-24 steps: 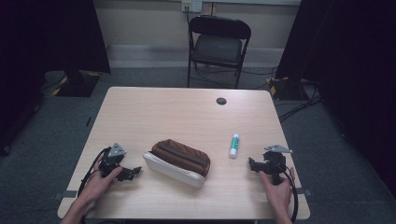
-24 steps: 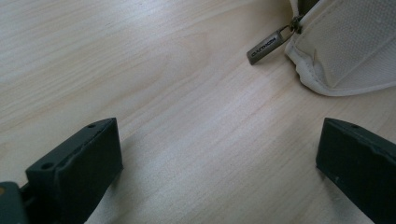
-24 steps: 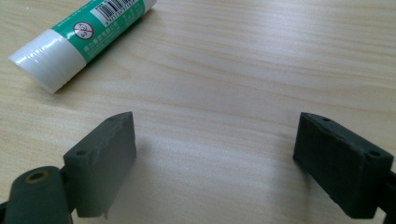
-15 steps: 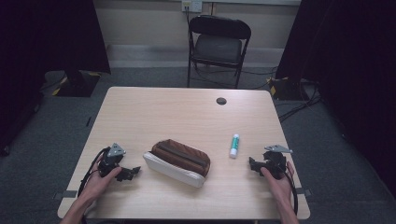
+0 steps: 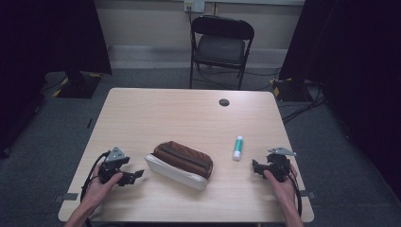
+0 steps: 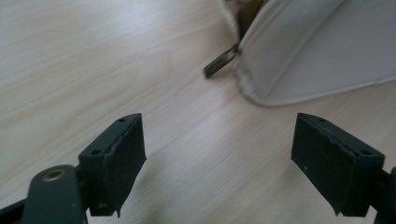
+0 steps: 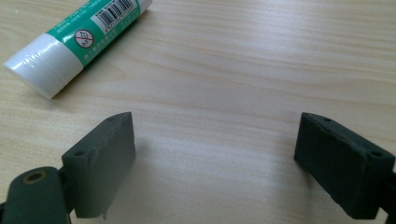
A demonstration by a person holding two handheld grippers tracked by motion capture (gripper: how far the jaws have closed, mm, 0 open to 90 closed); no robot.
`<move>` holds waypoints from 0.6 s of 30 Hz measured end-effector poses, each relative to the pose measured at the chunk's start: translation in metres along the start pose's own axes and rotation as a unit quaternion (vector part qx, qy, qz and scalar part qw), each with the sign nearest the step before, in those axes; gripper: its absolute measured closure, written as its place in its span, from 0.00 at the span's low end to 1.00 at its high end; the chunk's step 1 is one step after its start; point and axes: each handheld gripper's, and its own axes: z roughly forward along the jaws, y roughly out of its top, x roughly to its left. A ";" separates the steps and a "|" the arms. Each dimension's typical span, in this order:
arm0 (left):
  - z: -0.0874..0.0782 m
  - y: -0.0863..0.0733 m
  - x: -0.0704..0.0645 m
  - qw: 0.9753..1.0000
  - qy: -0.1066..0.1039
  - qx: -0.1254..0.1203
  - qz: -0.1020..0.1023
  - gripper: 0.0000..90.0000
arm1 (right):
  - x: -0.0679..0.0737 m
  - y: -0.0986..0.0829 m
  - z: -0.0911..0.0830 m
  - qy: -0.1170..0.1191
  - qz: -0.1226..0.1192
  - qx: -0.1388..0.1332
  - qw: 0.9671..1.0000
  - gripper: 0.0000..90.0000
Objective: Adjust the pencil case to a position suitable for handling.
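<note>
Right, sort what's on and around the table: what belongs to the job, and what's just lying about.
Belongs to the job:
- pouch, with its zip pull ahead of the open left gripper
- glue stick, lying near the open right gripper

Just lying about:
- folding chair behind the table
- round black cap set in the far tabletop
</note>
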 end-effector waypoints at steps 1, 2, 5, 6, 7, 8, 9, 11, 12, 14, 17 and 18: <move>-0.003 0.002 -0.003 1.000 -0.022 -0.016 0.007 0.20 | 0.000 0.000 0.000 0.000 -0.001 0.000 1.000 0.12; -0.003 0.002 -0.003 1.000 -0.022 -0.016 0.007 0.20 | 0.000 0.000 0.000 -0.001 -0.002 0.001 1.000 0.12; -0.003 0.008 -0.010 0.999 -0.034 -0.038 0.010 0.20 | 0.000 0.000 0.000 -0.001 -0.002 0.001 1.000 0.12; -0.001 0.011 -0.012 0.999 -0.026 -0.041 0.015 0.21 | 0.000 0.000 0.000 -0.001 -0.002 0.001 1.000 0.12; 0.000 0.014 -0.013 0.999 -0.022 -0.049 0.011 0.22 | 0.000 0.000 0.000 0.000 -0.002 0.001 1.000 0.12; 0.001 0.017 -0.014 0.998 -0.021 -0.052 0.012 0.22 | 0.000 0.000 0.000 0.000 -0.002 0.001 1.000 0.12; 0.001 0.019 -0.016 0.998 -0.019 -0.056 0.014 0.23 | 0.000 0.000 0.000 -0.001 -0.002 0.001 1.000 0.12; 0.002 0.023 -0.018 0.998 -0.016 -0.057 0.020 0.24 | 0.000 0.000 0.000 0.000 -0.001 0.000 1.000 0.13; 0.002 0.023 -0.018 0.998 -0.016 -0.057 0.020 0.24 | 0.000 0.000 0.000 0.000 -0.001 0.000 1.000 0.13; 0.005 0.025 -0.019 0.998 -0.015 -0.056 0.021 0.25 | 0.000 0.000 0.000 0.000 -0.001 0.000 1.000 0.13; 0.008 0.029 -0.017 0.998 -0.011 -0.058 0.015 0.26 | 0.000 0.000 0.000 0.000 -0.002 0.000 1.000 0.13; 0.008 0.029 -0.017 0.998 -0.011 -0.058 0.015 0.26 | 0.000 0.000 0.000 0.000 -0.002 0.000 1.000 0.13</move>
